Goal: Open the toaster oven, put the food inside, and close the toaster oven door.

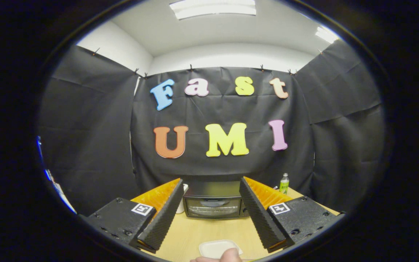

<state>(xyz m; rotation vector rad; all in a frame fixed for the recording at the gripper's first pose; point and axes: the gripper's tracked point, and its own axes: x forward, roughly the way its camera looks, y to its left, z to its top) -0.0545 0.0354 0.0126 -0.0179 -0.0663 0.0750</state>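
A black toaster oven (pixel 213 203) stands at the back of the wooden table (pixel 195 233), beyond my fingers, its glass door shut. My gripper (pixel 213 209) is open, held above the table, with nothing between its ribbed black fingers (pixel 164 216). A white tray (pixel 218 248) lies on the table close below, between the fingers; what is in it cannot be made out. A person's fingertips (pixel 227 256) touch the tray's near edge.
A small green-labelled bottle (pixel 284 183) stands on the table to the right of the oven. A white object (pixel 182 203) sits by the oven's left side, partly hidden by my left finger. Black cloth walls close the booth on three sides.
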